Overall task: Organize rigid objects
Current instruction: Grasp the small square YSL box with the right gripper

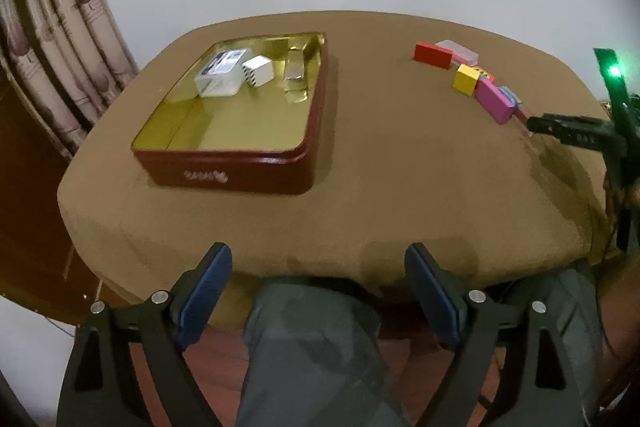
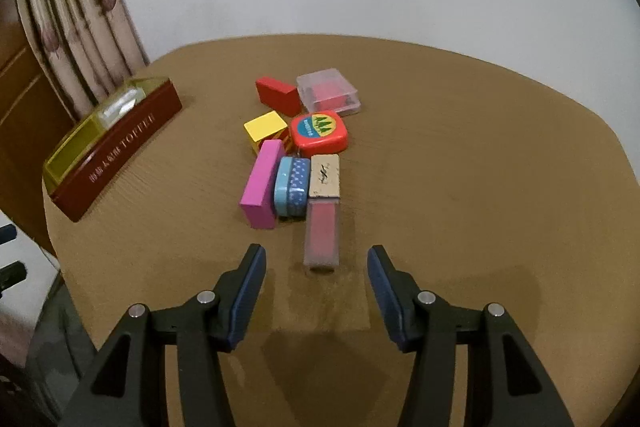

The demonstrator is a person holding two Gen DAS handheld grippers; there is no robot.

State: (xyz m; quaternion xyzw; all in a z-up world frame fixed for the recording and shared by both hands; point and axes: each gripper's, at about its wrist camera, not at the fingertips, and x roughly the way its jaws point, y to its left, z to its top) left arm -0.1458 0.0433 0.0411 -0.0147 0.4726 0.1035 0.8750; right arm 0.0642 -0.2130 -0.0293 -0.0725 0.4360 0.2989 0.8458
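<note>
Far left we have the red tin (image 1: pixel 224 167) with its gold inside, sitting on the brown table (image 1: pixel 380 187). Already in it, along the far end: a clear plastic case (image 1: pixel 222 73), a white block with dots (image 1: pixel 258 71) just beside it, and a silvery bar (image 1: pixel 295 67) near the tin's right wall. So three pieces look sorted, and the near half of the tin is bare.

Our left gripper (image 1: pixel 318 291) hangs back over the near table edge, jaws spread wide, holding nothing.

Moving right, the unsorted pile sits well apart from the tin, mid-table in the right wrist view. We count eight loose pieces: red block (image 2: pixel 277 95), clear box with a red insert (image 2: pixel 329 95), yellow block (image 2: pixel 266 130), round-cornered red tape measure (image 2: pixel 319 133), pink block (image 2: pixel 262 185), blue patterned tin (image 2: pixel 293 187), beige eraser-like piece (image 2: pixel 325 175), and a long frosted case with pink inside (image 2: pixel 321 233). Most touch or crowd each other.

Our right gripper (image 2: pixel 316 281) sits low just short of the pile, jaws wide apart and empty, lined up with the frosted pink case, whose near end lies just ahead of the gap between the fingers.

Our read: roughly a quarter done, eight left to move. The pink case looks like the next pick, since it's nearest and free on both long sides.
</note>
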